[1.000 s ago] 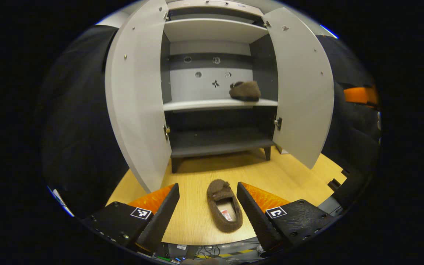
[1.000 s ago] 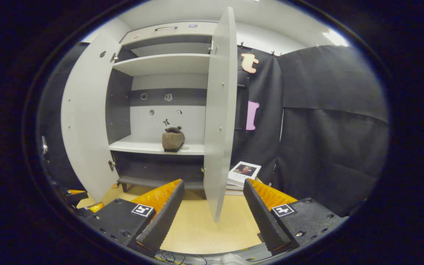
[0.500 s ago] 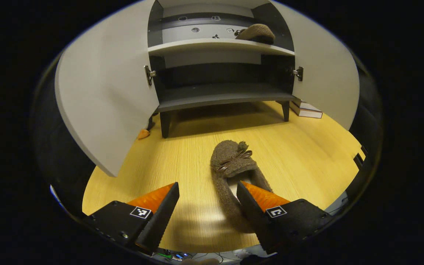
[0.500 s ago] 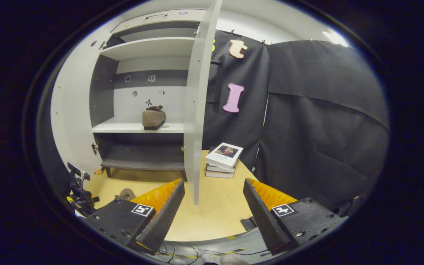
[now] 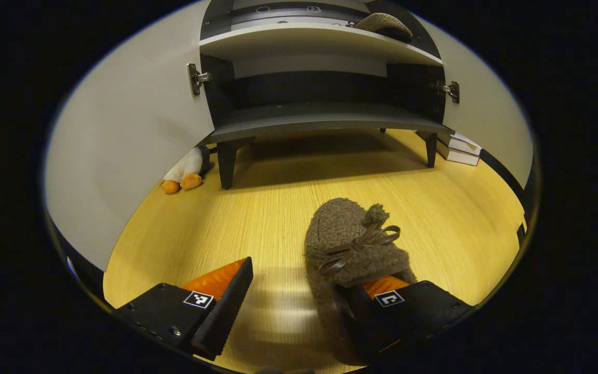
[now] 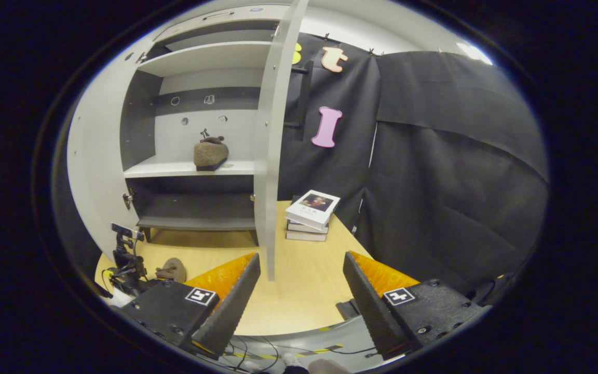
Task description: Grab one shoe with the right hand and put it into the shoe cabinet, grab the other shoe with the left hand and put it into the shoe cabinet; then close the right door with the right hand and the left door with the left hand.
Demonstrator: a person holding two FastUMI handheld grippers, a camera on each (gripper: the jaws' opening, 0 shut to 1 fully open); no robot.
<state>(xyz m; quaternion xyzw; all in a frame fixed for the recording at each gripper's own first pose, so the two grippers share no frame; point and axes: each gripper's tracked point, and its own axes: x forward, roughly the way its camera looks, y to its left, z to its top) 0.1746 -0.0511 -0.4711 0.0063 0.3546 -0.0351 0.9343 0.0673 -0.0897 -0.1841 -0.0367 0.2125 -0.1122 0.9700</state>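
A brown fuzzy slipper (image 5: 348, 244) with a bow lies on the wooden floor (image 5: 257, 218), toe toward the shoe cabinet (image 5: 325, 117). My left gripper (image 5: 299, 278) is open and astride the slipper's left side: one finger sits inside its opening, the other finger (image 5: 223, 311) is outside on the floor. The second slipper (image 5: 384, 22) rests on the white shelf at the right; it is also in the right gripper view (image 6: 211, 153). Both doors stand open. My right gripper (image 6: 301, 259) hangs open and empty, back from the right door's edge (image 6: 267, 156).
A plush penguin (image 5: 186, 171) lies by the cabinet's left leg. A stack of books (image 6: 311, 214) sits on the floor right of the cabinet. The left door (image 5: 122, 130) and right door (image 5: 491, 119) flank the floor slipper (image 6: 172, 270). Black cloth walls the right side.
My left gripper dropped down and forward onto the floor slipper, and one finger went into its opening. My right gripper drew back a little and turned right; still empty.
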